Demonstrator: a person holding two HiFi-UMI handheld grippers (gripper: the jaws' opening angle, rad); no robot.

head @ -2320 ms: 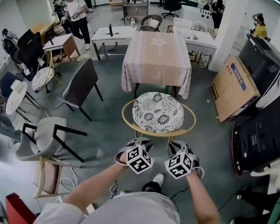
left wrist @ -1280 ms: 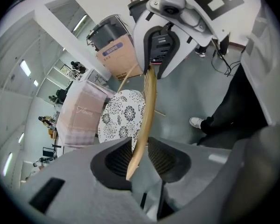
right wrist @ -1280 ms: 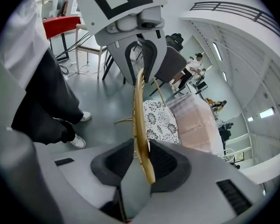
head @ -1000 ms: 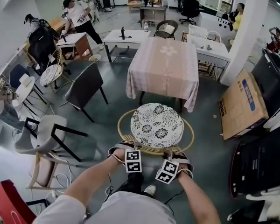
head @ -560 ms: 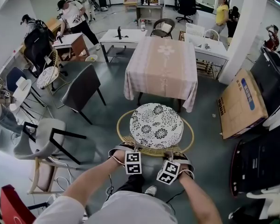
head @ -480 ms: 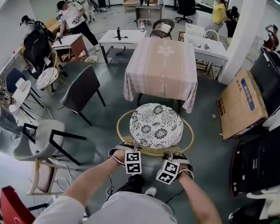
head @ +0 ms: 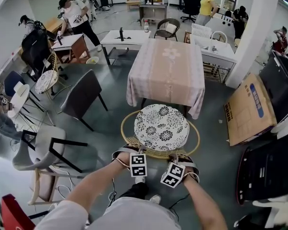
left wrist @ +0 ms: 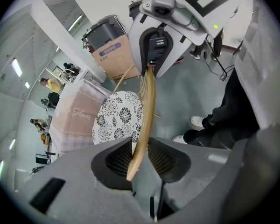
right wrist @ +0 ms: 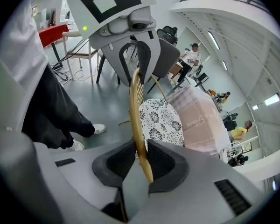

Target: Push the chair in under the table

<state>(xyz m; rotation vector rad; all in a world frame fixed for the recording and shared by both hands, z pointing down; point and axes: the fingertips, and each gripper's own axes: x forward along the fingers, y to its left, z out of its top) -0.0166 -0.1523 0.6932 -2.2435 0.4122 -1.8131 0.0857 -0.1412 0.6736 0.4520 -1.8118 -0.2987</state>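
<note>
Chair (head: 162, 126) looks light, stiff rattan, probably slides easily; left hand-held gripper (left wrist: 140, 158) and right hand-held gripper (right wrist: 141, 160) both clamp its near back rim (head: 156, 153).

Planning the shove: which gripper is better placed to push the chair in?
Right, marginally: left gripper and right gripper both clamp the chair back rim, but right sits nearer the table midline.

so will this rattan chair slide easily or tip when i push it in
Probably light: the rattan chair is an open, thin frame. Likely to slide on the smooth floor, though pushing high at the back rim, where the left tool and right tool grip, could tip it forward.
</note>
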